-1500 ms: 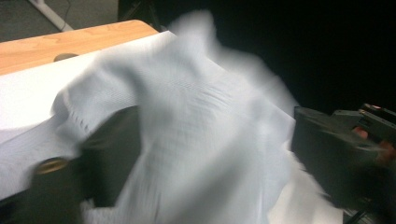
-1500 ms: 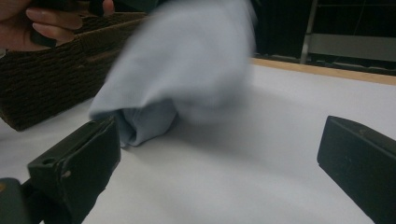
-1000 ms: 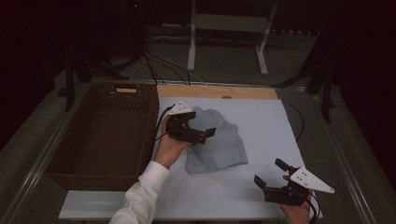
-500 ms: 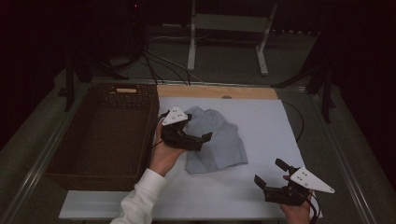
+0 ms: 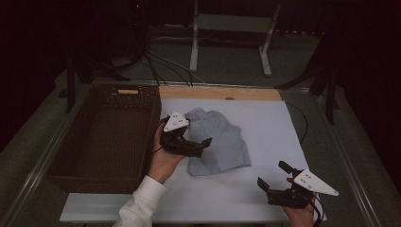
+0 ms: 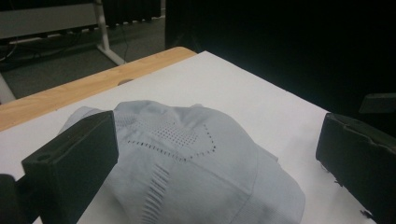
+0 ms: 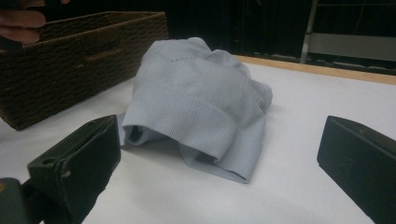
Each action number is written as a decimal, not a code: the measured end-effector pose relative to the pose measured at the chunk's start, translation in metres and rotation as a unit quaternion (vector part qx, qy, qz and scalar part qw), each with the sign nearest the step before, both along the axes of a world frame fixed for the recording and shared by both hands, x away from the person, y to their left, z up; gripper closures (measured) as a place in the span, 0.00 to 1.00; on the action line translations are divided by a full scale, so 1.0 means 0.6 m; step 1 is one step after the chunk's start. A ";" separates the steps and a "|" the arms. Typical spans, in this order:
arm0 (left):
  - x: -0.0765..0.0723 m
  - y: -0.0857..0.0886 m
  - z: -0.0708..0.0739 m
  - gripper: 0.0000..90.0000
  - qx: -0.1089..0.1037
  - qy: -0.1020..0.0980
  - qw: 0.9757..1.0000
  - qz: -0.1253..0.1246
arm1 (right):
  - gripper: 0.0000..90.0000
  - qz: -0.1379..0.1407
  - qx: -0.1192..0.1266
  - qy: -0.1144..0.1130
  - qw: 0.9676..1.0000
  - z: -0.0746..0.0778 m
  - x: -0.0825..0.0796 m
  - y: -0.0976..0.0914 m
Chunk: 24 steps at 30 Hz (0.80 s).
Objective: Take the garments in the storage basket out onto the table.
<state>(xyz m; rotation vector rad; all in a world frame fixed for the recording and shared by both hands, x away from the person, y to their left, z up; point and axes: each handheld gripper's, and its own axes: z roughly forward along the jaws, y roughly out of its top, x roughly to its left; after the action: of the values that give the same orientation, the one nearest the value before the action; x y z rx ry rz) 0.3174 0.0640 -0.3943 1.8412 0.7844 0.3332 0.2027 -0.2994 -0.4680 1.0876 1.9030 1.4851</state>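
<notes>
Garment (image 5: 217,142), pale blue and crumpled, lay mid-table just right of the basket (image 5: 106,137). Your left gripper (image 5: 201,144) hovered at its left edge, jaws spread and empty, probably not touching; your right gripper (image 5: 274,182), also open, sat well apart, near-right.

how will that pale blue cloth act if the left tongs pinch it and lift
The pale blue cloth lies crumpled in soft folds, so it will probably droop from the left tongs rather than hold shape. Its thin knit with small holes suggests it is light. A loose hem lies on the white table, so part may drag unless lifted high.
</notes>
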 end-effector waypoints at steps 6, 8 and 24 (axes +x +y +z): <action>-0.006 0.010 -0.011 0.00 0.005 0.002 1.000 0.006 | 0.00 0.000 0.001 0.000 1.000 0.000 0.000 0.000; -0.009 0.013 -0.015 0.00 0.003 0.003 1.000 0.009 | 0.00 0.000 0.000 0.001 1.000 0.000 0.000 0.001; -0.030 0.020 -0.043 0.00 0.002 -0.008 1.000 0.018 | 0.00 0.000 0.000 0.001 1.000 0.000 0.001 0.001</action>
<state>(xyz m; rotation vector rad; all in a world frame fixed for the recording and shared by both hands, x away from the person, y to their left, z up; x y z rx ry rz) 0.2994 0.0760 -0.4202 1.8273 0.8058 0.3726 0.2030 -0.2988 -0.4683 1.0893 1.9054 1.4850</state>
